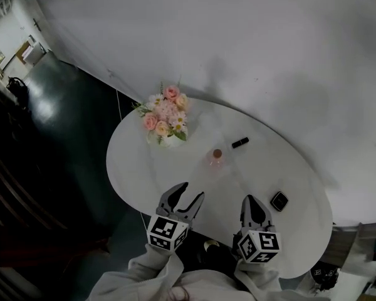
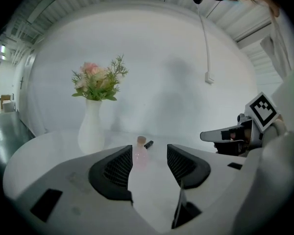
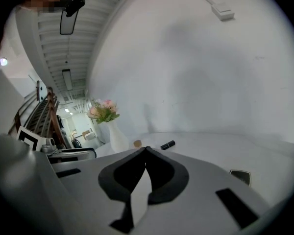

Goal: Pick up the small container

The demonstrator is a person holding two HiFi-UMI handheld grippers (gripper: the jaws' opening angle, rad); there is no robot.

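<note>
The small container is a pale pink bottle with a cork top [image 1: 216, 157], standing near the middle of the white oval table [image 1: 138, 174]. My left gripper [image 1: 192, 194] hovers over the near edge, open and empty. In the left gripper view the bottle [image 2: 140, 154] shows between the spread jaws of the left gripper [image 2: 149, 153], some way beyond them. My right gripper [image 1: 250, 200] is shut on nothing, to the right of the left one. In the right gripper view only the bottle's cork [image 3: 137, 143] peeks over the closed tips of the right gripper [image 3: 146, 150].
A white vase of pink flowers [image 1: 167, 120] stands at the table's far left. A small black tube [image 1: 240, 142] lies beyond the bottle, and a black square object [image 1: 279, 200] lies by my right gripper. A white wall curves behind the table; dark floor lies to the left.
</note>
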